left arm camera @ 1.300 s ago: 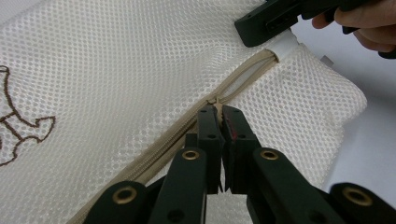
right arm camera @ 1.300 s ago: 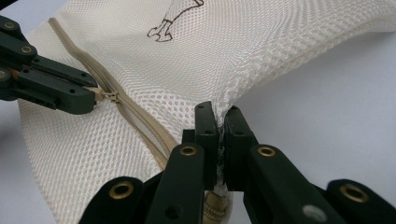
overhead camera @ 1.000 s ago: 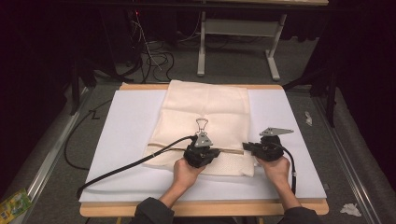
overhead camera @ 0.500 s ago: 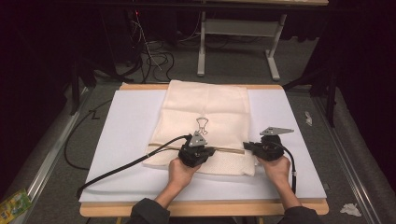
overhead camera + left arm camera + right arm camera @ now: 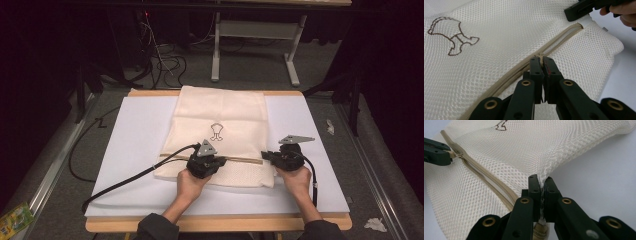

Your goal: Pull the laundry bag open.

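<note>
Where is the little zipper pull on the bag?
In the left gripper view the zipper pull sits pinched in the left gripper, midway along the tan zipper of the mesh bag.

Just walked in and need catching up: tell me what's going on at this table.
A person is working the zipper of a cream mesh laundry bag lying on a white board. The left gripper is shut on the zipper pull, partway along the track. The right gripper is shut on the bag's edge at the zipper's end, holding it taut. The zipper stands open between the two grippers.
</note>
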Demonstrator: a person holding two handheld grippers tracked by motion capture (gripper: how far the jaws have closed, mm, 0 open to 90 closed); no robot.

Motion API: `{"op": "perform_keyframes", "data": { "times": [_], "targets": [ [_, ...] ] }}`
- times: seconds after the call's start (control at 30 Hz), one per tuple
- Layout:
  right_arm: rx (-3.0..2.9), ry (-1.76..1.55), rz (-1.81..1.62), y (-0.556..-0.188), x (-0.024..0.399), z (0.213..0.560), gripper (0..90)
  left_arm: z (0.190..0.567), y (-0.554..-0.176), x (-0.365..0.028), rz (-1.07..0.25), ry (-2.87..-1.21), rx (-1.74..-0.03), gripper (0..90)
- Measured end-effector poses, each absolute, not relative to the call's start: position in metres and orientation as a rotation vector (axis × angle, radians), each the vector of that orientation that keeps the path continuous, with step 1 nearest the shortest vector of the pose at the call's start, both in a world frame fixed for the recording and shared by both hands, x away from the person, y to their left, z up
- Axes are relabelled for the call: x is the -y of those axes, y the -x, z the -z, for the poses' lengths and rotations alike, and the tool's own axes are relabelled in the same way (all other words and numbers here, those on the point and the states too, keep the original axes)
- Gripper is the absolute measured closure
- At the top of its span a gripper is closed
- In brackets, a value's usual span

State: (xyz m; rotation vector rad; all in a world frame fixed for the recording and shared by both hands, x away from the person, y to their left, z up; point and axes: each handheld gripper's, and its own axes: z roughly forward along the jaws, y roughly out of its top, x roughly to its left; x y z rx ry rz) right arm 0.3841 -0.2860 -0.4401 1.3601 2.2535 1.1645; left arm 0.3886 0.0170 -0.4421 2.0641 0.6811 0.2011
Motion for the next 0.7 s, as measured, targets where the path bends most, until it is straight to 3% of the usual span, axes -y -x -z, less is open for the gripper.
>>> {"op": "perform_keyframes", "data": {
  "times": [0.7],
  "targets": [
    [-2.251, -1.361, -1.158, -0.3858, 0.2848, 0.4389, 88.3, 0.4399, -0.3873, -0.0253, -0.217, -2.051, -0.69, 87.3]
  ]
}}
